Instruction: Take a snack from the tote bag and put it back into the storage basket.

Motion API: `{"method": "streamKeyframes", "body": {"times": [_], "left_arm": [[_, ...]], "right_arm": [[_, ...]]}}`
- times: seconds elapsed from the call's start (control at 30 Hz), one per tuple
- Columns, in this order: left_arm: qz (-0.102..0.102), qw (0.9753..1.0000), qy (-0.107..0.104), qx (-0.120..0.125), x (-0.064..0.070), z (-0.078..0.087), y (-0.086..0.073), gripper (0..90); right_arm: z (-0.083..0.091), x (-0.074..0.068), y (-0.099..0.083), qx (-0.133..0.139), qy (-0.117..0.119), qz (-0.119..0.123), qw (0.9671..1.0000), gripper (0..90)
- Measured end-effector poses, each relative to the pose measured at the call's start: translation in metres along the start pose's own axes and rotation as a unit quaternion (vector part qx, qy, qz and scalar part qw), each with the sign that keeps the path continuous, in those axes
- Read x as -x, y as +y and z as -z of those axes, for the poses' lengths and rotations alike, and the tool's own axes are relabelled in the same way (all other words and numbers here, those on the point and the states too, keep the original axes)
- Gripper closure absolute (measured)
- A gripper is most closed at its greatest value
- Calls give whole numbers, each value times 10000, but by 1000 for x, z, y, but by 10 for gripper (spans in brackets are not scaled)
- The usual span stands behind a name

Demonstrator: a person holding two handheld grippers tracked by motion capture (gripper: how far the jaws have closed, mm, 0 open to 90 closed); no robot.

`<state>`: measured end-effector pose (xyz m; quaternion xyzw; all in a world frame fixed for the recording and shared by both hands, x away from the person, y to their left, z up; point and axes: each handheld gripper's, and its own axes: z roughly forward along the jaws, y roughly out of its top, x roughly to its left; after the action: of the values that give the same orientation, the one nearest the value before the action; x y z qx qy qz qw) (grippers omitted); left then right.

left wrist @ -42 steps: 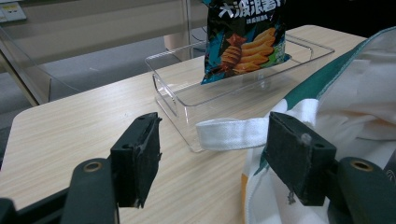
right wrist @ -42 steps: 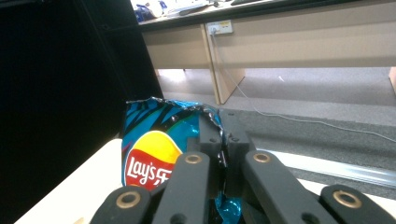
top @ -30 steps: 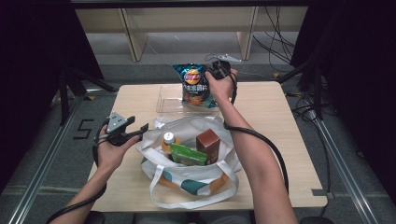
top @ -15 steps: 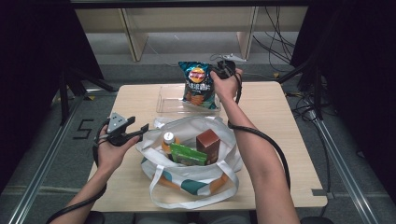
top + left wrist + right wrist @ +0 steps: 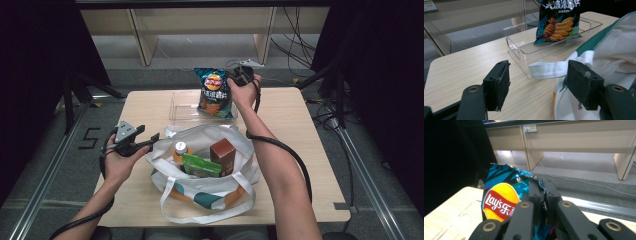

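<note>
My right gripper (image 5: 235,76) is shut on the top corner of a blue Lay's chip bag (image 5: 215,93), which hangs upright with its bottom inside a clear plastic tray (image 5: 181,111) at the table's far side. In the right gripper view the jaws pinch the bag's crinkled top edge (image 5: 524,178). My left gripper (image 5: 150,138) is open at the left rim of a white tote bag (image 5: 200,192). In the left gripper view the tote's white strap (image 5: 549,70) lies between the open jaws, and the chip bag (image 5: 559,22) stands in the tray (image 5: 524,47) beyond.
The tote holds a brown carton (image 5: 222,155), a green box (image 5: 201,165) and an orange-capped bottle (image 5: 180,149). The wooden table (image 5: 310,150) has bare room at right and far left. Cables trail from the grippers; a wooden shelf frame stands behind.
The right gripper has carried the chip bag slightly right and down, so its bottom now rests in the clear tray. The left gripper has stayed still.
</note>
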<state>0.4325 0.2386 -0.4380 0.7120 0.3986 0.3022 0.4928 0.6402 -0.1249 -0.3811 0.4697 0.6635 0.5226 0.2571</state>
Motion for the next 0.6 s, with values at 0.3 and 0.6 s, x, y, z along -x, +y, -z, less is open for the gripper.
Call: {"method": "streamKeyframes", "body": {"times": [0.3,0.6], "left_arm": [[-10,10000,15,-26,1,0,0,344],[-13,10000,32,-27,2,1,1,344]], "right_arm": [[2,3,0,-132,-118,301,9994,618],[15,-1,7,-43,-255,280,9993,467]]}}
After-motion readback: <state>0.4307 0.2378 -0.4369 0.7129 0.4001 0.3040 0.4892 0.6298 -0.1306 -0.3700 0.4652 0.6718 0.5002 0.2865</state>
